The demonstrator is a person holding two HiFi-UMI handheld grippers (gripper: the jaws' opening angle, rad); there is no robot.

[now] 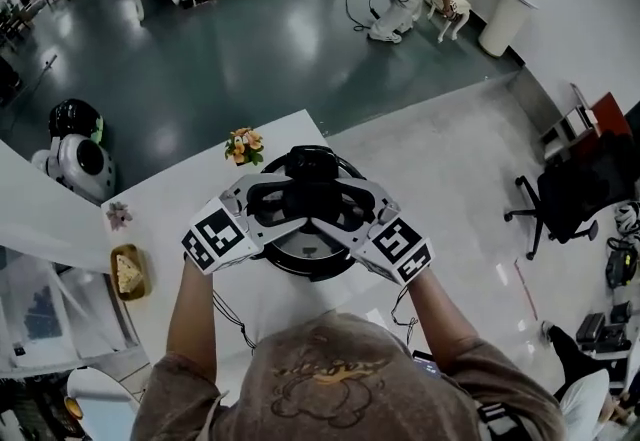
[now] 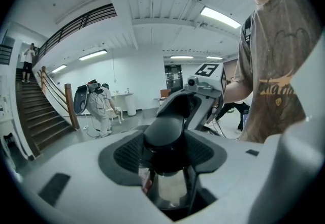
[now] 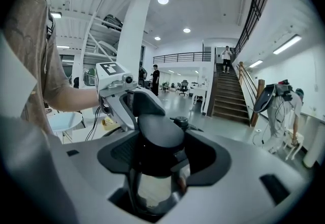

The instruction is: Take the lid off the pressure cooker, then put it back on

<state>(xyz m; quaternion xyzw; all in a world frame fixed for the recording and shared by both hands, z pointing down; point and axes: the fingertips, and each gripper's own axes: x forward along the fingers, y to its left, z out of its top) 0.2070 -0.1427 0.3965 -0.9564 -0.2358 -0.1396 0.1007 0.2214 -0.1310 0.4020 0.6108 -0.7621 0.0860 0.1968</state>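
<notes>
Seen from above over the white tabletop (image 1: 200, 199): a round pressure cooker (image 1: 303, 270) with a dark rim, a shiny steel wall (image 2: 170, 192) and a bulky black long handle (image 1: 313, 164) at the far side. Topped by the lid (image 1: 300, 247), mostly hidden in the head view, with a small black valve knob (image 3: 181, 122) poking up; impossible to tell whether seated tight or raised free. Held level at both sides, one black side handle (image 2: 163, 139) clamped in the claw of the left gripper (image 2: 167, 167) and the opposite side handle (image 3: 160, 134) in the claw of the right gripper (image 3: 155, 167).
</notes>
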